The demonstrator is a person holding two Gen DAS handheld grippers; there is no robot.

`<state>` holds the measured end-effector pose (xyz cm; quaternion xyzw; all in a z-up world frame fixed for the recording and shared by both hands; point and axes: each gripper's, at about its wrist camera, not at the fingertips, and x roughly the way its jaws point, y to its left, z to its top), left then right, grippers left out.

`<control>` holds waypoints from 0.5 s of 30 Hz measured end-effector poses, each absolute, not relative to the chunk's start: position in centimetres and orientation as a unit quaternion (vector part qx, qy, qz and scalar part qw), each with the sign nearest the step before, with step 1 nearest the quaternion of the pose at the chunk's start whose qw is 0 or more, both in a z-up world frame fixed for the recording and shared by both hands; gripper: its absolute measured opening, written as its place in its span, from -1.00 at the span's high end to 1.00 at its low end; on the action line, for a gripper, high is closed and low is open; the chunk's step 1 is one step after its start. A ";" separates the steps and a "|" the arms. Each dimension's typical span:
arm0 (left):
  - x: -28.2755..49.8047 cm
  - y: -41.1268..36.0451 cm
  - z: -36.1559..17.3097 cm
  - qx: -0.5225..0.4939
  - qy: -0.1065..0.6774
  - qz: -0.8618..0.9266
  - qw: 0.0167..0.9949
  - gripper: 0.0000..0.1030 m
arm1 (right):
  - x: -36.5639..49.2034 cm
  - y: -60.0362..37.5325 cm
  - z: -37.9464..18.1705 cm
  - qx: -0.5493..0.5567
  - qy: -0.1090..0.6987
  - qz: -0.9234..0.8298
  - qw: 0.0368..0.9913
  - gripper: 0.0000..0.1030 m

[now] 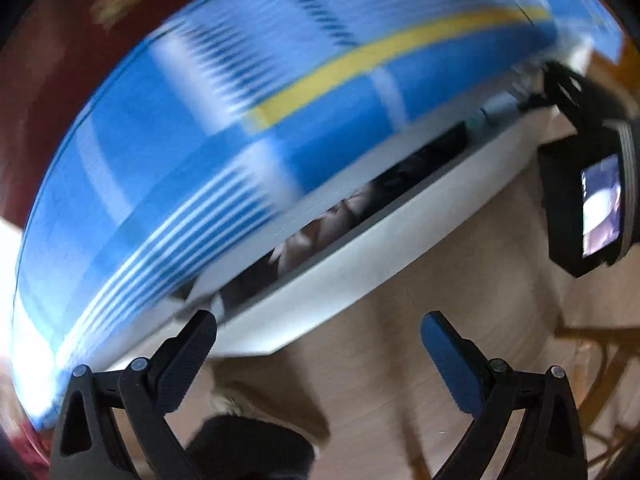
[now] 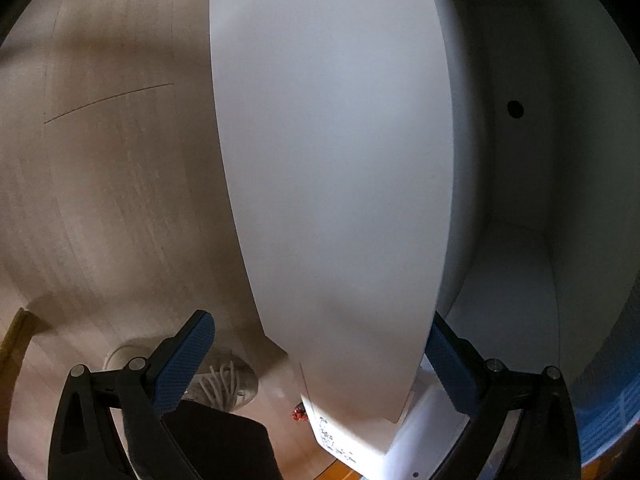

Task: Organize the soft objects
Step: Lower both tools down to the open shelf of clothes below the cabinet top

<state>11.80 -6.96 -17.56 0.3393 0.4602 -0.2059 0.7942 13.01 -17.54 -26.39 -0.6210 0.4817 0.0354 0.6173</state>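
One soft thing in sight: a blue striped cloth [image 1: 224, 128] w/ a yellow band, blurred, draped across the top of a white cabinet [image 1: 320, 288] w/ dark contents showing in the gap under it; it also shows as a blue strip at the edge of the right wrist view. One white door [image 2: 336, 184] stands ajar, the compartment behind it bare. Left gripper [image 1: 318, 350] spread wide, holding nothing, below the cloth; right gripper [image 2: 320, 354] also spread, the door's lower edge btwn its fingers, contact can't tell. Prob. step: get the door open, then stow the cloth; best to swing the door fully clear first, then pinch the cloth at a fold so it doesn't trail. One laced shoe [image 2: 224, 384] on the wood floor [image 2: 100, 200].
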 end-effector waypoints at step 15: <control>15.1 -9.3 -22.5 0.382 0.513 -0.285 0.714 -0.99 | 11.7 -15.6 -24.5 -0.626 0.495 0.056 0.600 -1.00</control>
